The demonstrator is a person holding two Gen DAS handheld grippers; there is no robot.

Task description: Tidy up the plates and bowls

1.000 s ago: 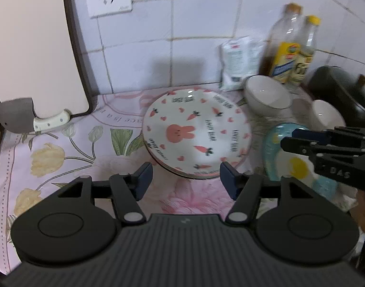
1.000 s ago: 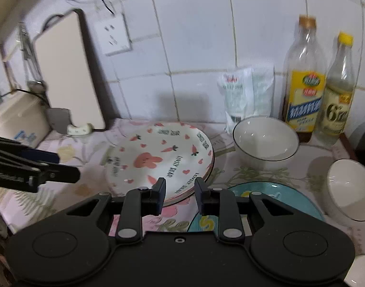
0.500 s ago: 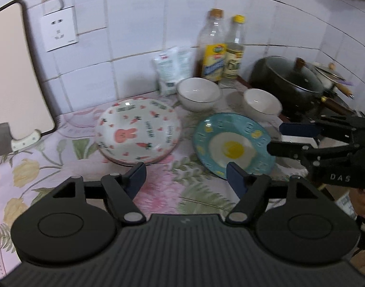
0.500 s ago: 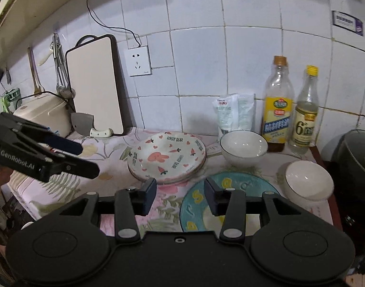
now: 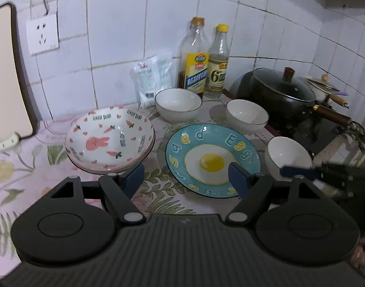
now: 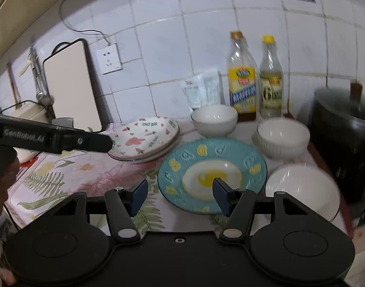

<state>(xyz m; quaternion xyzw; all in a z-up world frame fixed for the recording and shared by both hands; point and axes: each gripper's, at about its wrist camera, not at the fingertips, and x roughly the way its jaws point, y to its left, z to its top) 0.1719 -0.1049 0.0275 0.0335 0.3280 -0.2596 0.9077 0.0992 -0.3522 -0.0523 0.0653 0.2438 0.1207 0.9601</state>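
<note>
My left gripper (image 5: 186, 175) hangs above the near edge of the flower-patterned table (image 5: 22, 167) with its jaws opening, already wide, and nothing between them. My right gripper (image 6: 180, 191) is the same: jaws opening, about half spread, empty.

The round teal plate with a fried-egg picture (image 5: 212, 160) lies flat just ahead of both grippers, its near rim almost under my right gripper's right pad in the right wrist view. To its left, close beside it, stands a stack of white dishes printed with pink rabbits and carrots (image 5: 109, 141). Three plain white ribbed bowls are spread singly behind and to the right of the teal plate: one by the oil bottles (image 5: 177, 104), one further right (image 5: 247, 117), one nearest the black pot (image 5: 288, 154).

I judge the teal plate the likeliest next pick. Being round, it has no long axis, so only the rim matters: its nearest rim faces my right gripper, which is nearer; the rabbit stack lies nearer my left.
</note>
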